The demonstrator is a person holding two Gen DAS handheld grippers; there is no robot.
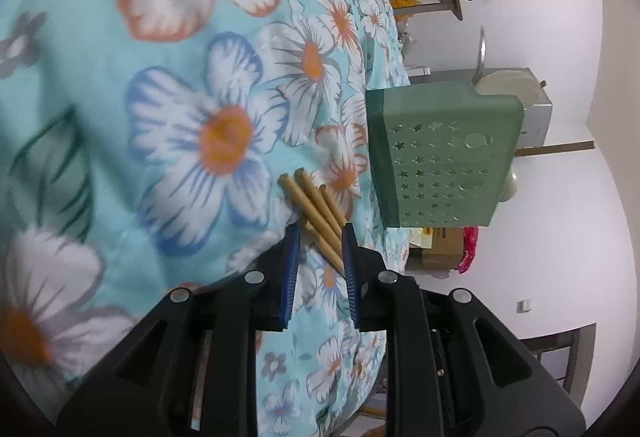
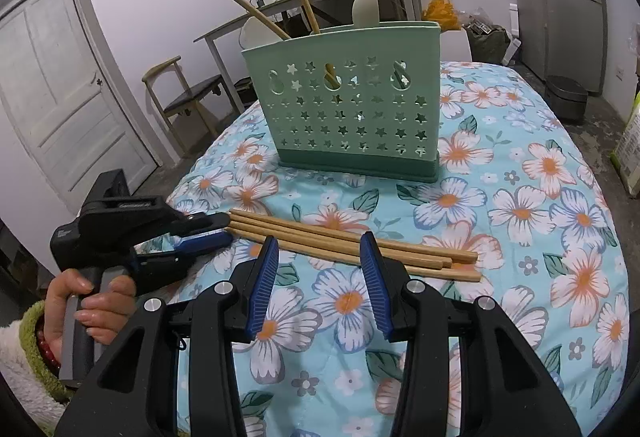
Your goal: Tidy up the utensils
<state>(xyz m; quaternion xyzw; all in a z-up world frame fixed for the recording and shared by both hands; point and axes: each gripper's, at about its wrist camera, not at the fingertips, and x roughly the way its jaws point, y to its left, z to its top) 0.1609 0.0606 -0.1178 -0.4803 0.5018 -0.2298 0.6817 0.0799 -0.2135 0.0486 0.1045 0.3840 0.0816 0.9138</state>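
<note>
Here the left gripper (image 1: 320, 233) stands narrowly parted at the near ends of the bamboo chopsticks (image 1: 316, 211), its pads not pressing them. The right gripper (image 2: 320, 249) hangs half open and empty above the same chopsticks, which lie mid-table on the flowered tablecloth (image 2: 540, 197). Beyond them, toward the far edge, stands the green utensil holder (image 2: 348, 105), already holding chopsticks and pale spoons.

Floral-clothed table (image 2: 520, 173), green utensil holder (image 2: 348, 109) upright, wooden chopsticks (image 2: 340, 241) lying flat
</note>
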